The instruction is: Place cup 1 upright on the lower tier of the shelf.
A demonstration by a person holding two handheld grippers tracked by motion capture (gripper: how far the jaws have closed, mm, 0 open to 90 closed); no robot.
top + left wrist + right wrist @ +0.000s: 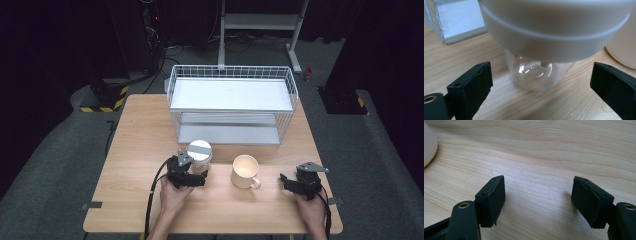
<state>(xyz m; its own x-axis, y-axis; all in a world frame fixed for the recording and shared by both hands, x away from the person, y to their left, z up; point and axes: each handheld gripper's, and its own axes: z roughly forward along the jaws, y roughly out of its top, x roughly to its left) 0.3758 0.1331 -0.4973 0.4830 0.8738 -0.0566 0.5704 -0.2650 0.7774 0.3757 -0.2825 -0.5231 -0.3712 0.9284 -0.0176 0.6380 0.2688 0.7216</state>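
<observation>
A light wooden counter [140, 130] is shown from above, set on a grey floor among dark equipment. A white wire rack [232, 102] with two flat shelves is placed at the far middle of the counter. In front of it, a clear jar with a wide white lid [199, 152] is stood left of centre, and a cream mug [245, 171] is stood just to its right, handle turned toward the near edge. The two are seen near each other but apart.

The left gripper [192, 176] is held low at the near side of the jar by the left hand [174, 196], forearm entering from the bottom edge. In the left gripper view, the jaws are spread wide to either side of the jar's clear body [534, 75], with no contact made; the mug's side [624, 45] is seen at the right edge.

The right gripper [290, 182] is held by the right hand [311, 209] to the right of the mug, well apart from it. Its jaws are spread over bare wood.
</observation>
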